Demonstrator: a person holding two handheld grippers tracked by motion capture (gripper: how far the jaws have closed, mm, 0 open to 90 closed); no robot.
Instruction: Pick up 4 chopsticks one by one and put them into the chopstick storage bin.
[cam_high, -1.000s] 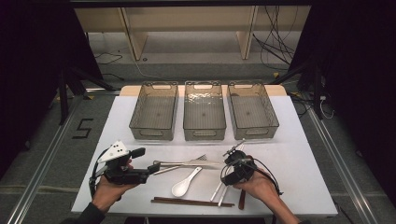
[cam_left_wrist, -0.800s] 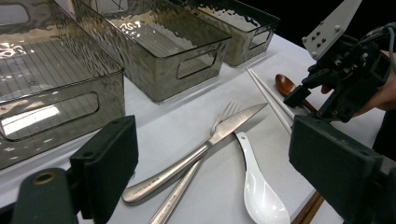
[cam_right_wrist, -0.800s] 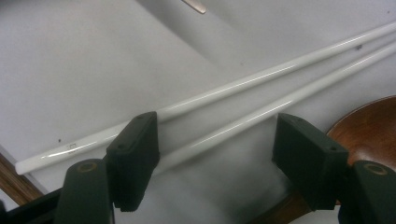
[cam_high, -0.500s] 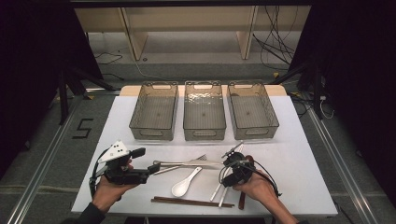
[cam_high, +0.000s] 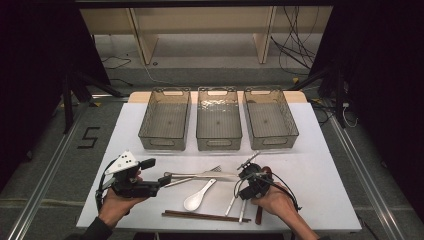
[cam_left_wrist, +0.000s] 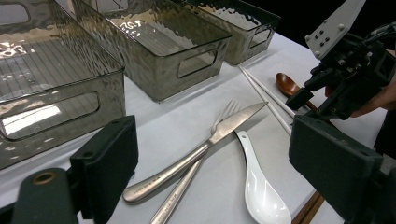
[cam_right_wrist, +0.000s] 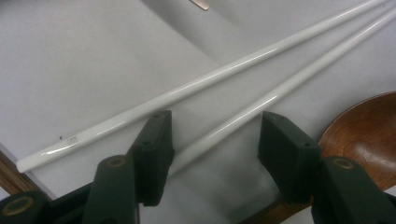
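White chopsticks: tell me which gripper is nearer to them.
Right. The right gripper sits over the white chopsticks, one stick between its open jaws. The left gripper stays apart, at the knife handle.

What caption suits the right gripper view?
Hand-held gripper closing around one white chopstick, wooden spoon beside.

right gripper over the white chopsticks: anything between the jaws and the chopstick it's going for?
Nothing visible. The right gripper has just been closing its jaws, and one white chopstick lies between them with no pad touching it yet. The second white chopstick lies outside the left jaw, and the wooden spoon is off beside the right jaw.
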